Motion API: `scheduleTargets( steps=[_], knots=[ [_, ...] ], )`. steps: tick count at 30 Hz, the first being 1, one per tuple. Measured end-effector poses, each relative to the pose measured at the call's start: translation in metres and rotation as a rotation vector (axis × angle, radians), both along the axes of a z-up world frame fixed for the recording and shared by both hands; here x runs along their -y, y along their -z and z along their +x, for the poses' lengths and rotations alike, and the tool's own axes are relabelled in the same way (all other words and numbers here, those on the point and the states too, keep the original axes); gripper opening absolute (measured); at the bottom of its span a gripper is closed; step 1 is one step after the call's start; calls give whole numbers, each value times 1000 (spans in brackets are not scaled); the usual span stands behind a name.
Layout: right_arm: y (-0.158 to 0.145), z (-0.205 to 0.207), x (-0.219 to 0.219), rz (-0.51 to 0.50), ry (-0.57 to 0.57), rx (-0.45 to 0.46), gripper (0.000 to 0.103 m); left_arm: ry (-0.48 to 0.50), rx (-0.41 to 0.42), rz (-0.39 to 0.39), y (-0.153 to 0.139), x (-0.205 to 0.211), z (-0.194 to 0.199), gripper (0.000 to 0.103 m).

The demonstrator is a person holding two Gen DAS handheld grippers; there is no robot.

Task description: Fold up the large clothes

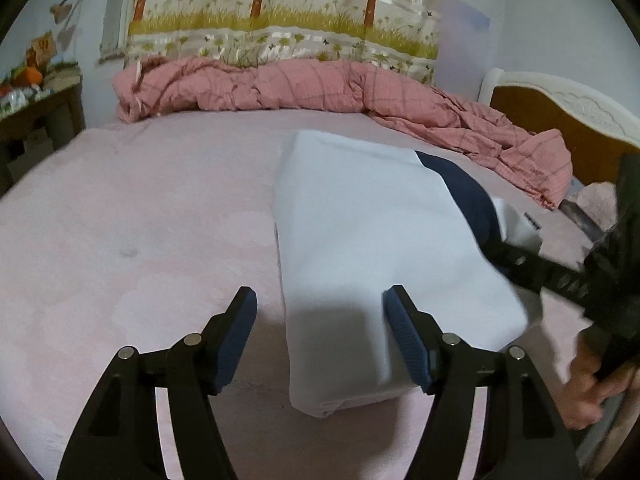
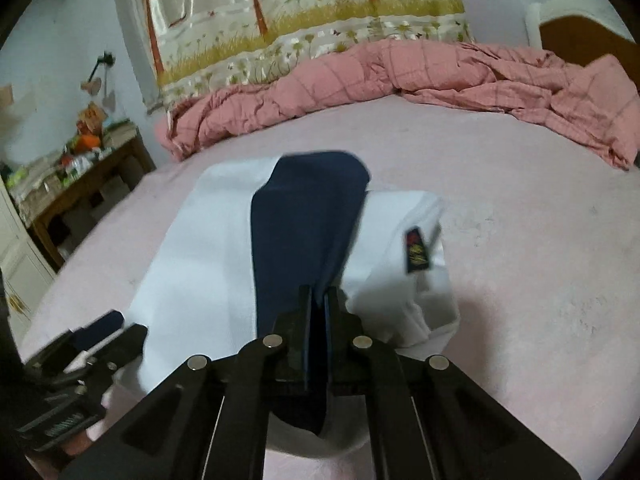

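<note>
As jaws clamp, garment point(image 2: 304, 216) extends ahead.

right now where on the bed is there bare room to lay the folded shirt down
Bare pink sheet left of the white garment, up to the pink quilt. Crowded on its right: the right gripper pinches the navy sleeve.

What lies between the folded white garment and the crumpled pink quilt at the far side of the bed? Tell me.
Only bare pink sheet separates the white garment from the pink quilt; the right wrist view shows it best.
</note>
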State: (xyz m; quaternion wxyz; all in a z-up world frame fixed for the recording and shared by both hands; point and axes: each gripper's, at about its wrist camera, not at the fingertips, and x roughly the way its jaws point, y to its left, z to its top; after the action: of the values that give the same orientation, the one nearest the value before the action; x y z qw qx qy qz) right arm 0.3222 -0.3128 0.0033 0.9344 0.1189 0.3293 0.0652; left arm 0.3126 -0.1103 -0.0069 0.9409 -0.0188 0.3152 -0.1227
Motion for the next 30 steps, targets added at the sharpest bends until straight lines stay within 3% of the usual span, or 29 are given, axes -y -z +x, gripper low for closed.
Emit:
scheduleTargets(
  steps=[2,3,4,6,9,11,13,14,15,17,19,22,25,26,28,30],
  knots=[
    [-10,-9,8,17,27,18,23,-4,11,20,-1,2,0,66],
    [-14,-13,11,25,39,30,46,-4,11,20,0,1,1,67],
    [-18,-19,14,41,48,41,80,-5,10,16,-1,0,1,67],
    [-20,-25,21,67,80,36,99,-8,10,14,0,1,1,68],
    [-10,-21,27,96,56,-18,99,-9,7,2,1,0,1,68],
    [6,-10,33,172,35,-104,99,-8,12,-22,-1,-5,1,72],
    [20,-1,37,248,5,-158,99,-15,22,-76,-5,-15,5,87],
    [29,2,43,305,0,-172,99,-16,26,-124,-7,-23,8,101],
    [34,4,46,344,-13,-179,99,-25,30,-200,-9,-33,14,103],
    [42,8,52,413,-49,-197,97,-87,-30,-330,-7,-52,34,102],
    [46,9,52,435,-71,-186,88,-28,-190,-465,6,-61,58,102],
    [50,12,47,463,-122,-157,79,49,-321,-508,34,-56,74,103],
    [60,17,47,495,-125,-156,78,86,-368,-622,48,-61,79,102],
    [62,18,49,520,-126,-153,77,94,-363,-627,48,-62,78,98],
    [62,16,49,525,-125,-139,61,125,-348,-640,48,-60,73,89],
    [54,11,43,472,-115,-99,52,131,-337,-670,46,-60,69,71]
  ],
)
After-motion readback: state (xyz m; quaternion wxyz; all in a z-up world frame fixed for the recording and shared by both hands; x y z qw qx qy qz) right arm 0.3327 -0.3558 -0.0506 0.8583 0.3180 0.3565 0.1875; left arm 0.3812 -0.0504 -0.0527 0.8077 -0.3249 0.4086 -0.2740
